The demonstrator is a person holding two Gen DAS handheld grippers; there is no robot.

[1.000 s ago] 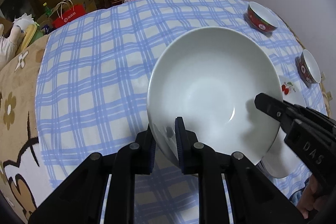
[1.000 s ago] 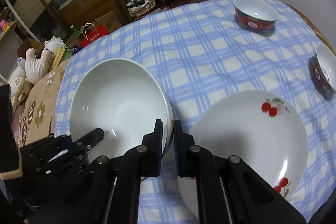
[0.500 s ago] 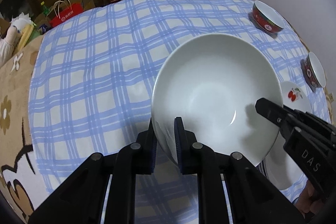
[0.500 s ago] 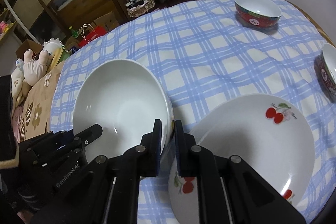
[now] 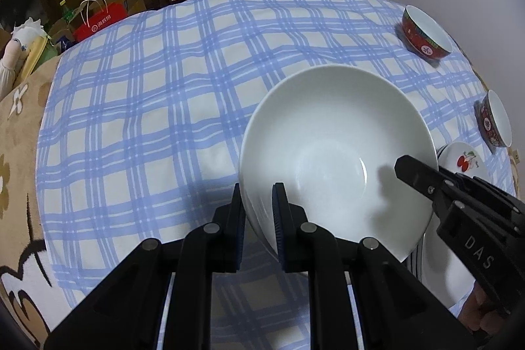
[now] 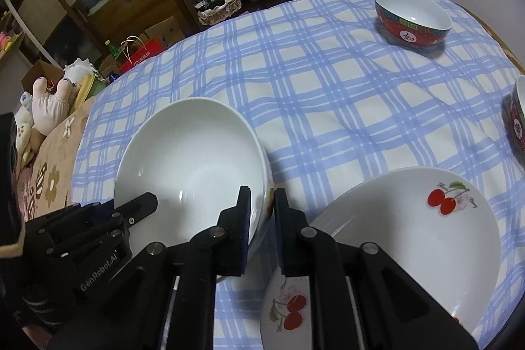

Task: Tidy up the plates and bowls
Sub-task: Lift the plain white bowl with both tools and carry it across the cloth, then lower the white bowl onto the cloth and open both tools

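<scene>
Both claws, left claw (image 5: 258, 212) and right claw (image 6: 261, 218), pinch the big white bowl (image 5: 334, 159), so the cherry plates (image 6: 410, 238) at 3 o'clock and red bowls (image 6: 412, 20) at 1 o'clock look unsorted.

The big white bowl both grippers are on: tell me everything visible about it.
The white bowl is plain, glossy, ceramic-looking, deep, empty and tilted. The left gripper pinches its near rim; the right gripper clamps the opposite rim, one finger inside, one outside. It sits over the blue checked tablecloth, beside the cherry-print plate.
</scene>
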